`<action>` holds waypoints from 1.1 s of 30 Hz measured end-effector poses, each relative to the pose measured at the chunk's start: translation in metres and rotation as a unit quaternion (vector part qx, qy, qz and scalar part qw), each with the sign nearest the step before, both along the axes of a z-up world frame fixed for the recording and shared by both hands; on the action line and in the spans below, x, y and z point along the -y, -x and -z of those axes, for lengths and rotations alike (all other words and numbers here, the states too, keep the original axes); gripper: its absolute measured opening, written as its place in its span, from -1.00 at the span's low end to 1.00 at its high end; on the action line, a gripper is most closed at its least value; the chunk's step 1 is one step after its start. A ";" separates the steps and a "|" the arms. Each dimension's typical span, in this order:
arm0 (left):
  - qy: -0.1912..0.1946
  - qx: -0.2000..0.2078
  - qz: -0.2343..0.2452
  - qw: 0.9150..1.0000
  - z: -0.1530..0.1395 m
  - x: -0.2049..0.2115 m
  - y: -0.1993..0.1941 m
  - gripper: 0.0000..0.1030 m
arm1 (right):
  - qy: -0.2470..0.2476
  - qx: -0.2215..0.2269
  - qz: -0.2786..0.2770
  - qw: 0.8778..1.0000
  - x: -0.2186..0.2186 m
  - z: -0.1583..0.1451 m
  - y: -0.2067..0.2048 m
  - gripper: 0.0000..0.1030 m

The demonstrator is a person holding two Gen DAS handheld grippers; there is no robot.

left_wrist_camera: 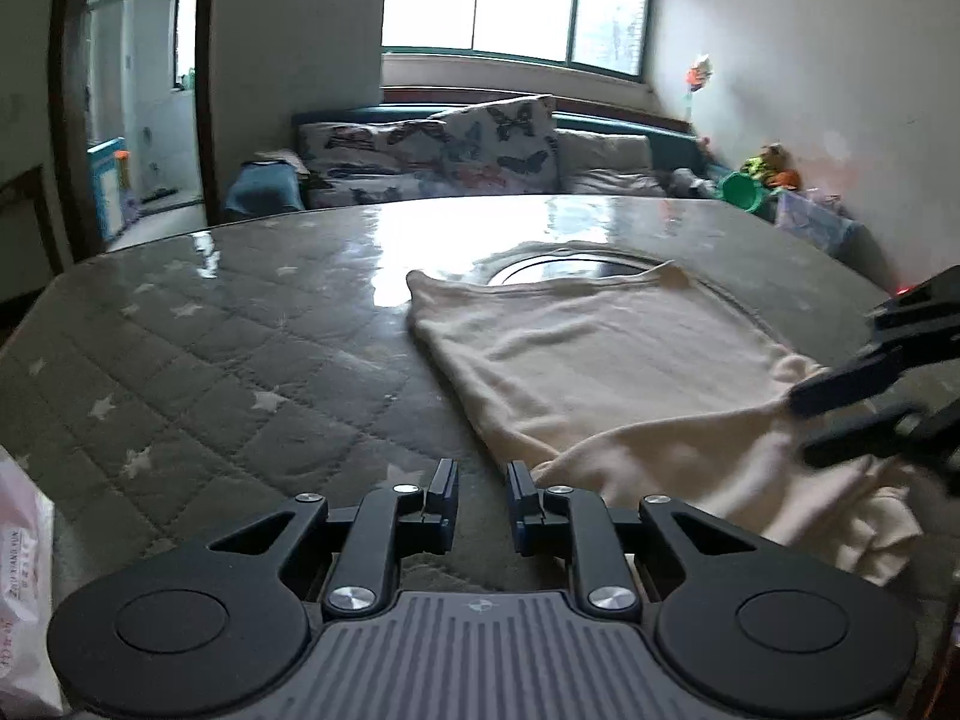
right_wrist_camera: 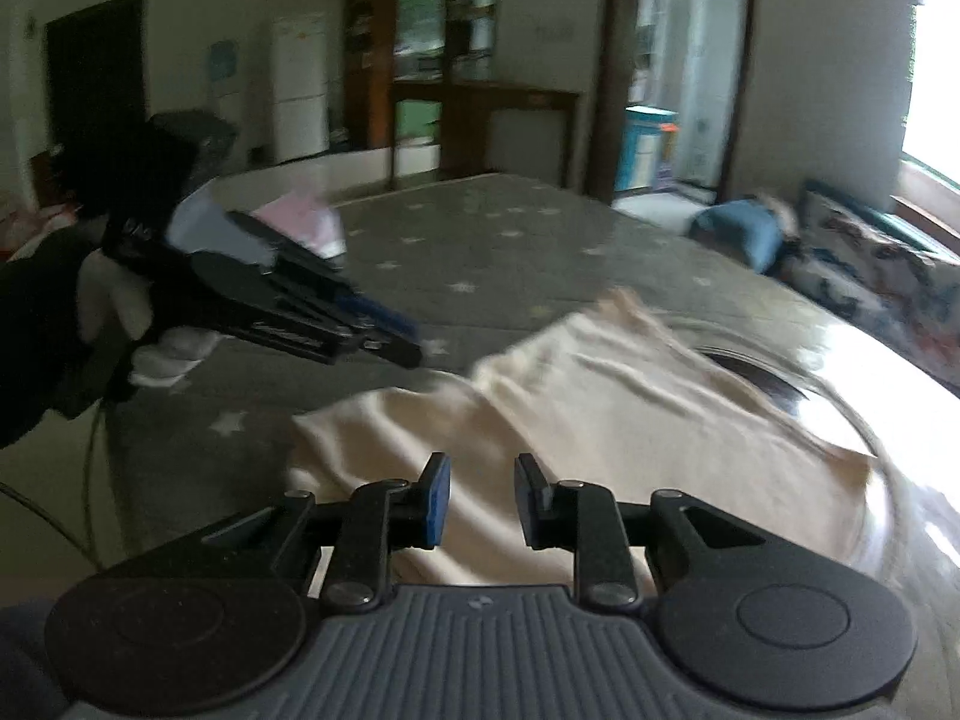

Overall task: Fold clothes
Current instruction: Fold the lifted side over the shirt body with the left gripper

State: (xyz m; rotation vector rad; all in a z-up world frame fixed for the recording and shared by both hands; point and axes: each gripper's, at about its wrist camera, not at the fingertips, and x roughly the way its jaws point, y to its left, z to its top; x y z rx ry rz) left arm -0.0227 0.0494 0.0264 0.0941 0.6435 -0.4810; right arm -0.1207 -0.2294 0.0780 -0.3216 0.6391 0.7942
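A cream garment [left_wrist_camera: 600, 372] lies partly folded on the table, its near right end bunched up. In the left wrist view my left gripper [left_wrist_camera: 482, 498] is open at the garment's near left edge, with only table cover between its fingers. My right gripper [left_wrist_camera: 801, 426] comes in from the right, open, over the bunched end. In the right wrist view my right gripper [right_wrist_camera: 483, 498] is open just above the cream garment [right_wrist_camera: 600, 420]. The left gripper [right_wrist_camera: 408, 342] shows at the left, blurred, held by a hand in a dark sleeve.
The table [left_wrist_camera: 210, 360] has a grey quilted cover with white stars under a glossy sheet, and a dark round opening [left_wrist_camera: 564, 267] beyond the garment. A pink and white bag [left_wrist_camera: 18, 570] lies at the near left edge. A sofa with butterfly cushions [left_wrist_camera: 450, 156] stands behind.
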 end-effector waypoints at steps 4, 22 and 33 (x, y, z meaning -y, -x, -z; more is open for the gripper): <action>-0.018 0.004 0.038 0.999 0.002 0.010 -0.001 -0.65 | 0.005 -0.020 -0.047 0.999 -0.036 0.011 -0.007 -0.56; 0.004 -0.012 0.041 0.999 0.007 -0.018 -0.015 -0.66 | 0.038 -0.052 -0.124 0.990 -0.067 0.006 -0.019 -0.55; 0.038 -0.037 0.039 0.998 0.014 -0.018 0.053 -0.66 | 0.079 -0.026 -0.081 0.993 -0.078 0.034 -0.066 -0.44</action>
